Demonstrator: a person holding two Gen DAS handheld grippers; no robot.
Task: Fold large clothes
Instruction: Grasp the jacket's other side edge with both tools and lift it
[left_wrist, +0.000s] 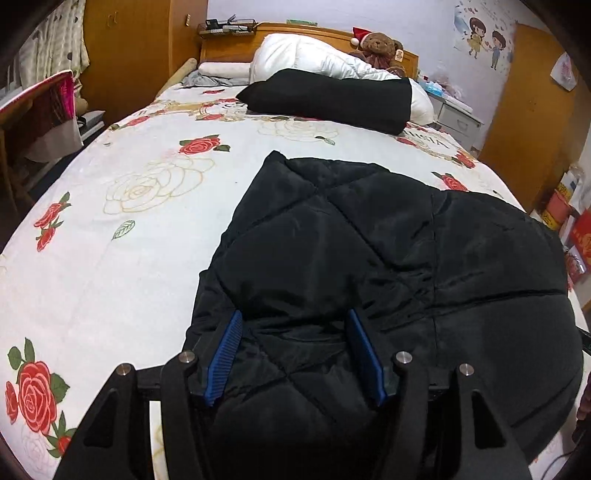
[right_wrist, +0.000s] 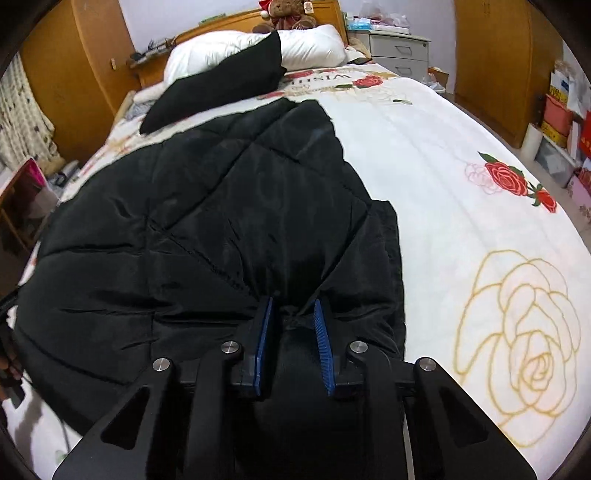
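Note:
A black quilted padded jacket (left_wrist: 369, 236) lies on the rose-print bedsheet (left_wrist: 129, 192); it also shows in the right wrist view (right_wrist: 207, 206). My left gripper (left_wrist: 293, 317) is open, its blue pads wide apart over the jacket's near left edge, with fabric lying between them. My right gripper (right_wrist: 293, 306) has its blue pads closed in on a pinched fold of the jacket's near right edge. The jacket looks folded over on itself, with its far corner (left_wrist: 275, 157) pointing toward the pillows.
A black folded garment (left_wrist: 328, 96) rests on white pillows (left_wrist: 306, 55) at the bed's head, with a teddy bear (left_wrist: 380, 44) behind. A chair (left_wrist: 33, 110) stands left of the bed. Drawers (right_wrist: 399, 51) and storage boxes (right_wrist: 557, 122) stand to the right.

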